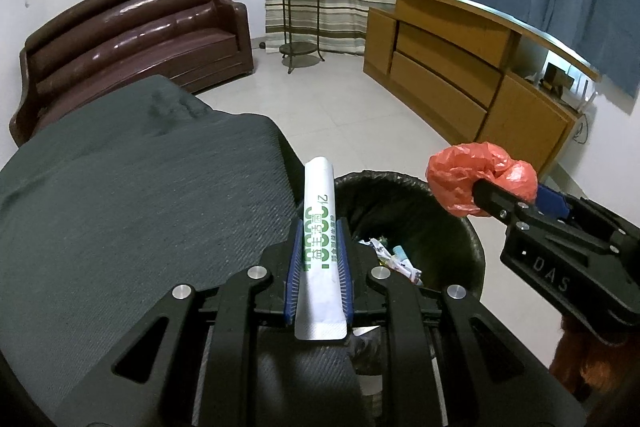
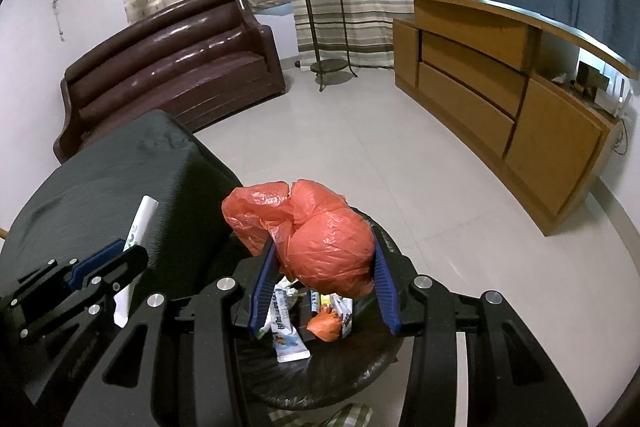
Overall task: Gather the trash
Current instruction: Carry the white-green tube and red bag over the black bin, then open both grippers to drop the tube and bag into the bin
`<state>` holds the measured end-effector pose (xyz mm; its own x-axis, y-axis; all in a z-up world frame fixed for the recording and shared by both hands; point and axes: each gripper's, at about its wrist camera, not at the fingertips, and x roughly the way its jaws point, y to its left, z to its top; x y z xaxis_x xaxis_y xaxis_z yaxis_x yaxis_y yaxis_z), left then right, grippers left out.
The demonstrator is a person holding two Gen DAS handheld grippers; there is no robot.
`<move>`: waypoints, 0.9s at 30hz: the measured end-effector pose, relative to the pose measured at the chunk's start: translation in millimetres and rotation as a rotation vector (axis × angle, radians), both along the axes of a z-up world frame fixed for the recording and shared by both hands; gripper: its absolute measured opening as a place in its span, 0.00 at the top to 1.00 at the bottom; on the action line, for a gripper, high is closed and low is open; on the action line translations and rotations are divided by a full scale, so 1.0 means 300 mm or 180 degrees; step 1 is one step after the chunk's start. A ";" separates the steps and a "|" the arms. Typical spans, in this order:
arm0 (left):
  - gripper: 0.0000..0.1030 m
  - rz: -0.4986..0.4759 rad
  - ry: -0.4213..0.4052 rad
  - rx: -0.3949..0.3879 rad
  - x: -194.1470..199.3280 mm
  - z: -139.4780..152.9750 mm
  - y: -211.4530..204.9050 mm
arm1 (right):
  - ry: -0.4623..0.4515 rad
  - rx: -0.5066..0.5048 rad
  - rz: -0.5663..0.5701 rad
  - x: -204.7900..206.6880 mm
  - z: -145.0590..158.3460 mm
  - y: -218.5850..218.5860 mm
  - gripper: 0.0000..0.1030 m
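A black-lined trash bin (image 2: 372,367) sits below both grippers and holds several crumpled wrappers (image 2: 286,331) and a small orange wad (image 2: 326,325). The left gripper (image 1: 319,227) has its jaws nearly closed, clamped on a flat white sachet (image 1: 318,195) with green print; the sachet's long axis runs straight along the jaws, its rounded end sticking out ahead of them and its crimped end behind, near the bin's rim and beside the dark grey cushion (image 1: 140,187). The right gripper (image 2: 324,247) has its jaws partly open, pressing on both sides of a bunched red plastic bag (image 2: 320,243), which bulges forward and to the left past the jaws, directly above the bin's opening.
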<state>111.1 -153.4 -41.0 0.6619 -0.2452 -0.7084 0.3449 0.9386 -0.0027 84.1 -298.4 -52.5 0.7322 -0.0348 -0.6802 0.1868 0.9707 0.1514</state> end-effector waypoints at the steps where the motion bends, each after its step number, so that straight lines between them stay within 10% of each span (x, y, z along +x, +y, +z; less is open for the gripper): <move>1: 0.84 -0.0002 0.0003 0.0006 0.003 -0.002 -0.001 | 0.0004 0.0000 -0.0003 0.004 0.000 -0.004 0.57; 11: 0.81 -0.0012 0.0054 0.0014 0.020 -0.003 -0.016 | 0.0055 0.0022 -0.0024 0.020 -0.017 -0.007 0.55; 27: 0.45 0.0081 0.0040 -0.0006 0.032 -0.005 -0.005 | 0.0033 0.0020 -0.0088 0.020 -0.017 -0.018 0.44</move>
